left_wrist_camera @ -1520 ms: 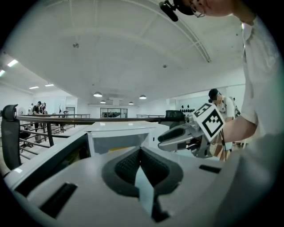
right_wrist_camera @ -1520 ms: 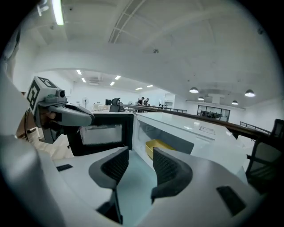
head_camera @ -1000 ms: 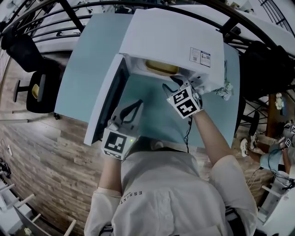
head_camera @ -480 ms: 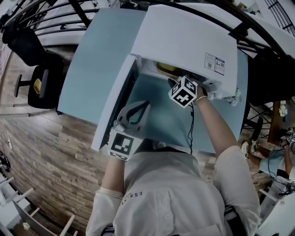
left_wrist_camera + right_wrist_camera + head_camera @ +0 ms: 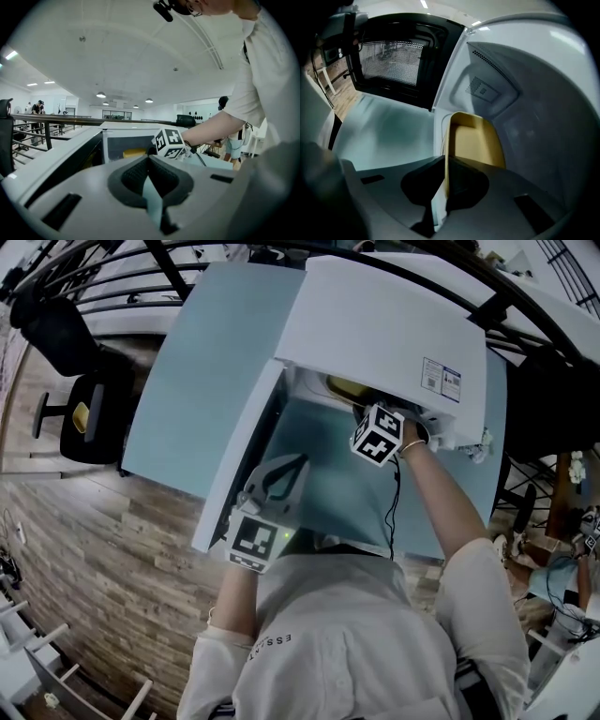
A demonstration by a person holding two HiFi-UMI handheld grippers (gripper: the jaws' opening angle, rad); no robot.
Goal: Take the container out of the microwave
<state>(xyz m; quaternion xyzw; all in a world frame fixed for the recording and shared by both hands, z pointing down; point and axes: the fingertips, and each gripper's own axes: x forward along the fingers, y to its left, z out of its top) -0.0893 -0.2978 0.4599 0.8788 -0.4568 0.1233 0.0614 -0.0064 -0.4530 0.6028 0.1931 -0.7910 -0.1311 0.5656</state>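
A white microwave [image 5: 375, 324] stands on the light-blue table [image 5: 202, 362] with its door [image 5: 242, 460] swung open to the left. Inside lies a yellow container [image 5: 345, 386], also visible in the right gripper view [image 5: 476, 143] and the left gripper view [image 5: 134, 153]. My right gripper [image 5: 367, 409] reaches down into the cavity. Its jaws have just been closing, and in its own view the right gripper [image 5: 446, 161] is shut on the container's near wall. My left gripper [image 5: 302, 461] hovers in front of the open door, its jaws together and empty [image 5: 150, 159].
The open door [image 5: 393, 61] stands to the left of the cavity. A cable [image 5: 394, 512] runs from the right gripper along the arm. A black chair [image 5: 80, 418] sits on the wooden floor left of the table, with railings behind it.
The right gripper has dropped deeper into the microwave, rolled, and closed on the container's wall. The left gripper has barely moved.
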